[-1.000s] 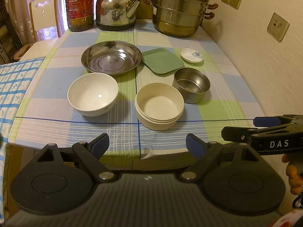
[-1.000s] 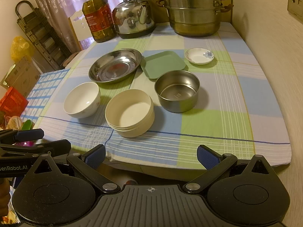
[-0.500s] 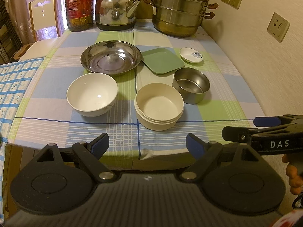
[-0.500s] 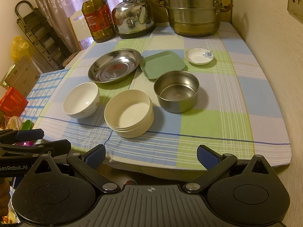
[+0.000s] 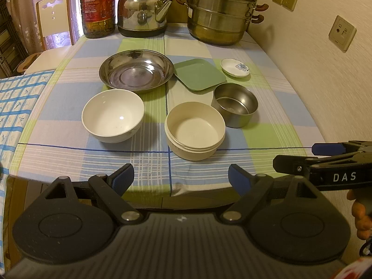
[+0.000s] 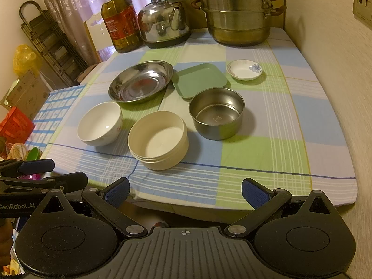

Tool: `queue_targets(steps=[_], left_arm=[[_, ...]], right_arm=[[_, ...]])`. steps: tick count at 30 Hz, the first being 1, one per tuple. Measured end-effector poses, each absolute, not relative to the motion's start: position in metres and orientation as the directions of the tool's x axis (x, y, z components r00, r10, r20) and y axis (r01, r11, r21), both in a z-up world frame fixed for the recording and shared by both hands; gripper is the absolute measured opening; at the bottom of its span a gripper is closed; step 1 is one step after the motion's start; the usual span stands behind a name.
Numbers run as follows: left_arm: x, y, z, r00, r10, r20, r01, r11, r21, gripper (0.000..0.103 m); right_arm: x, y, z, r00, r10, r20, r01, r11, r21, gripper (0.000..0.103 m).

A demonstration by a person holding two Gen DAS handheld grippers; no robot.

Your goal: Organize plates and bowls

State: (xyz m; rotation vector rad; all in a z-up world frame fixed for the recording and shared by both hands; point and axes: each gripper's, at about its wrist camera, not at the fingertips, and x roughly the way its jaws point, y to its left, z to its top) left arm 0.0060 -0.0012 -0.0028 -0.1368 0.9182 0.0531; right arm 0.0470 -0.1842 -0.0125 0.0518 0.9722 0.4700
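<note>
The left tool (image 5: 181,178) and right tool (image 6: 184,190) were held off the near edge of the surface (image 6: 290,125), fingers spread wide and empty, presumably a staging position before a first pick. Across the middle of the frame, nothing was stacked: the white bowl (image 5: 113,115), cream bowl (image 5: 194,133) and steel bowl (image 5: 234,107) formed the nearer row; the steel plate (image 5: 136,73), green square plate (image 5: 199,74) and small saucer (image 5: 235,67) lay behind, the green plate's edge apparently touching the steel plate. Sorting had seemingly not begun.
</note>
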Motion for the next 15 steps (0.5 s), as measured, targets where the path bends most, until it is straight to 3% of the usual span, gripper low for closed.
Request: queue_targets(steps=[15], left_arm=[[0.0063,-0.0011,-0.0033,0.605,-0.012,-0.796,-0.105,0.99,-0.095,0.087]], right_arm=[[0.0474,-0.1871,-0.012,0.472,0.407,-0.782,-0.361,0.898,0.25,0.102]])
